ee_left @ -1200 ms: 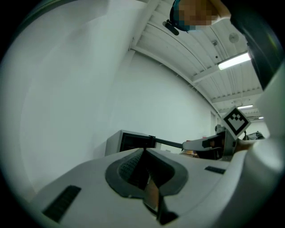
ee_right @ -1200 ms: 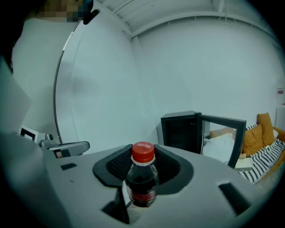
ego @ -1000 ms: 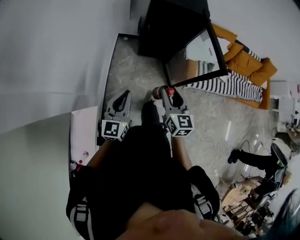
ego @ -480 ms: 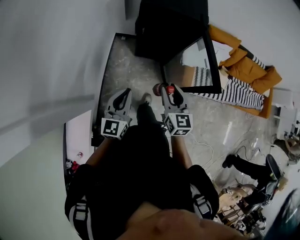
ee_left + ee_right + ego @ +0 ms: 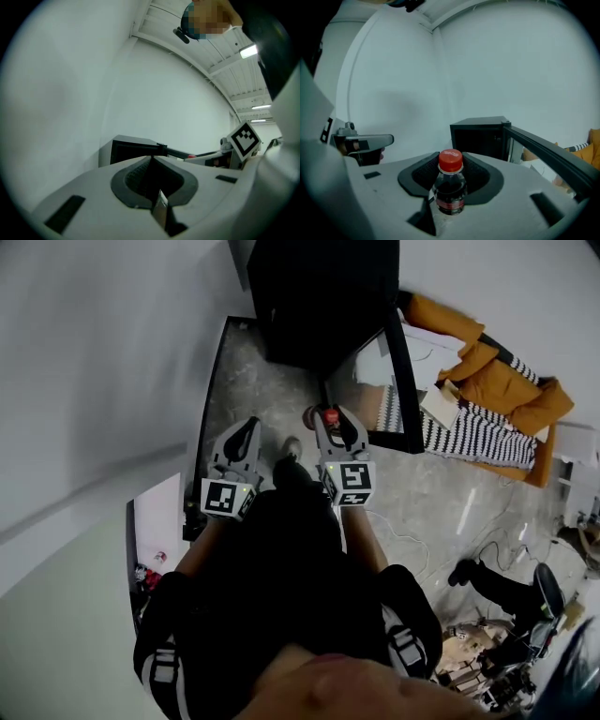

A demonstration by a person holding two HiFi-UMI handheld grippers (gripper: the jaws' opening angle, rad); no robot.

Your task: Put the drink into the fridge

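Starting at the left of the head view, a pale wall (image 5: pixel 94 381) takes most of the space. Low beside it is a white panel (image 5: pixel 157 521), with small red items under it that are too tiny to name.

Next comes the left gripper (image 5: pixel 246 427), held out over the marble floor (image 5: pixel 248 371). In its own view the left gripper (image 5: pixel 151 161) has its two jaws closed together, with nothing between them.

Just to its right is the right gripper (image 5: pixel 328 413). In the head view only the red cap and a dark edge of the drink bottle (image 5: pixel 330 415) show at its tip. The right gripper view is clearer: the right gripper (image 5: pixel 450 180) has its jaws partly apart and pressed on the sides of the drink bottle (image 5: pixel 450 187). The bottle stands upright, filled with dark liquid, and the print on its red label cannot be read.

The bottle is outside the black fridge (image 5: pixel 319 296), which stands ahead with its top cut off by the edge of the head view. Its inside (image 5: pixel 478 140) is too dark to show any shelf. The fridge door (image 5: pixel 398 381) hangs open on the right side.

Further right an orange cloth (image 5: pixel 497 371) and a striped cloth (image 5: pixel 469 432) lie on the floor, both partly covered by the door. At the lower right another person's dark leg (image 5: pixel 502 582) is visible, the rest cut off
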